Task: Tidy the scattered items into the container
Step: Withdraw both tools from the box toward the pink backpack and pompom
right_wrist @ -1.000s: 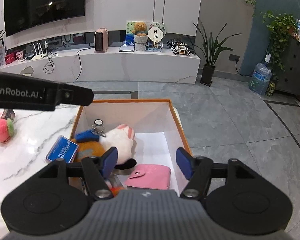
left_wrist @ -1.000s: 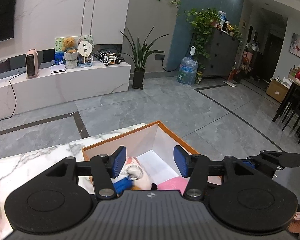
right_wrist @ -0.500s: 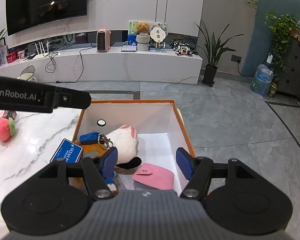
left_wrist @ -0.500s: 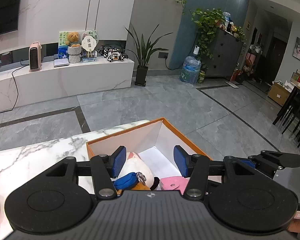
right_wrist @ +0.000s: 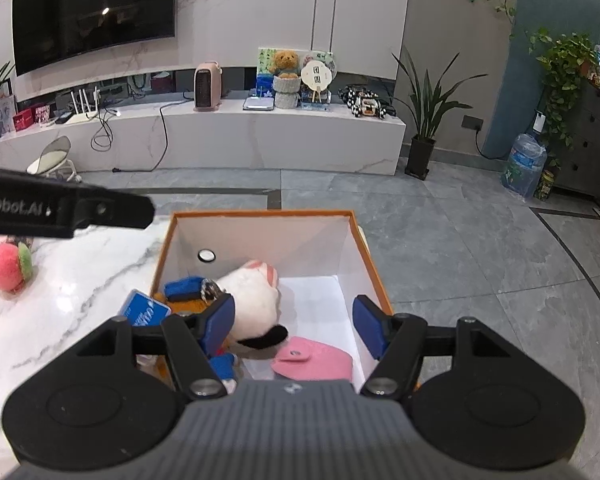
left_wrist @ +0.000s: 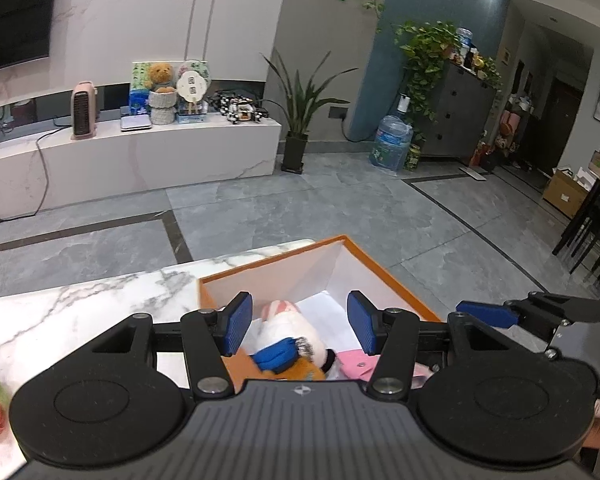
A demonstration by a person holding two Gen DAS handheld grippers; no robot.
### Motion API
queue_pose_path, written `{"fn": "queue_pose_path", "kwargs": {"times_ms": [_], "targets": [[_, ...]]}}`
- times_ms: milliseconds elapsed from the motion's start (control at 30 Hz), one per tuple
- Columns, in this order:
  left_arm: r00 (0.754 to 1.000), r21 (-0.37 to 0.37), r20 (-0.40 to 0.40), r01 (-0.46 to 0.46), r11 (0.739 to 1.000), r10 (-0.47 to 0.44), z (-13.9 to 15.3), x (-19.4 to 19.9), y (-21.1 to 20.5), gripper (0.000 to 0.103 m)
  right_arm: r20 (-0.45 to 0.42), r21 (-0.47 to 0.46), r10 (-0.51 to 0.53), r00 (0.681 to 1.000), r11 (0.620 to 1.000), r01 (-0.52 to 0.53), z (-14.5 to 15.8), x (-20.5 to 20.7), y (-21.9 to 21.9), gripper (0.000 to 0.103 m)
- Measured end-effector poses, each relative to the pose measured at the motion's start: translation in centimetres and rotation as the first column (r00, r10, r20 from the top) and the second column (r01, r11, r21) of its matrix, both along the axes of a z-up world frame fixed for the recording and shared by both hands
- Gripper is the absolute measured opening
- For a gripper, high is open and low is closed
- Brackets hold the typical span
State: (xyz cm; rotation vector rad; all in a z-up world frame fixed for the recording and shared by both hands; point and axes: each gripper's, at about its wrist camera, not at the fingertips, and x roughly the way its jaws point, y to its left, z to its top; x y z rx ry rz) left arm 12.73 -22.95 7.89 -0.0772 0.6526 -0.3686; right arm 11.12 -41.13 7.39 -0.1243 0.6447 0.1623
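Left gripper [right_wrist: 60, 210] apparently reads "Robot.AI".

one box [right_wrist: 364, 246] – one pink pouch [right_wrist: 320, 362], one white plush [right_wrist: 252, 296], one blue card [right_wrist: 144, 310].

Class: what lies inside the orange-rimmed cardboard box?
Inside the orange-rimmed cardboard box: a white plush toy, a pink snap pouch and a blue-and-orange soft toy. Its near corner is hidden behind the hand-held gripper.

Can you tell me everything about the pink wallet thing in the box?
The pink wallet is a small, soft-looking pouch with a rounded flap held shut by a snap button. It lies flat on the white floor of the orange-edged box, near the front. The black tip of the white plush toy lies right beside its flap; whether they touch is unclear. Neither gripper touches it. Its near edge is hidden behind the gripper body.
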Motion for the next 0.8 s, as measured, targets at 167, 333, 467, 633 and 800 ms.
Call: {"fn": "queue_pose_path", "kwargs": {"times_ms": [167, 333, 467, 633, 800], "targets": [[0.999, -0.002, 0.008, -0.053, 0.999, 0.053, 0.5, -0.4, 3.5, 0.062, 0.031, 0.001, 0.03, 0.999, 1.0, -0.03, 0.8, 0.1, 2.1, 0.071], [0.994, -0.002, 0.009, -0.113, 0.994, 0.113, 0.6, -0.8, 7.6, 0.062, 0.046, -0.001, 0.069, 0.997, 0.998, -0.069, 1.3, 0.4, 4.8, 0.071], [0.988, -0.009, 0.002, -0.153, 0.988, 0.153, 0.7, -1.2, 10.6, 0.062, 0.056, -0.009, 0.103, 0.993, 0.995, -0.103, 1.5, 0.6, 7.0, 0.072], [0.979, -0.014, 0.004, -0.204, 0.979, 0.205, 0.9, -1.7, 13.9, 0.062, 0.058, -0.018, 0.137, 0.989, 0.99, -0.136, 1.6, 1.1, 9.7, 0.072], [0.968, -0.018, 0.0, -0.253, 0.967, 0.253, 0.8, -2.1, 17.0, 0.062, 0.062, -0.025, 0.182, 0.981, 0.983, -0.181, 1.6, 1.5, 12.7, 0.072]]}}
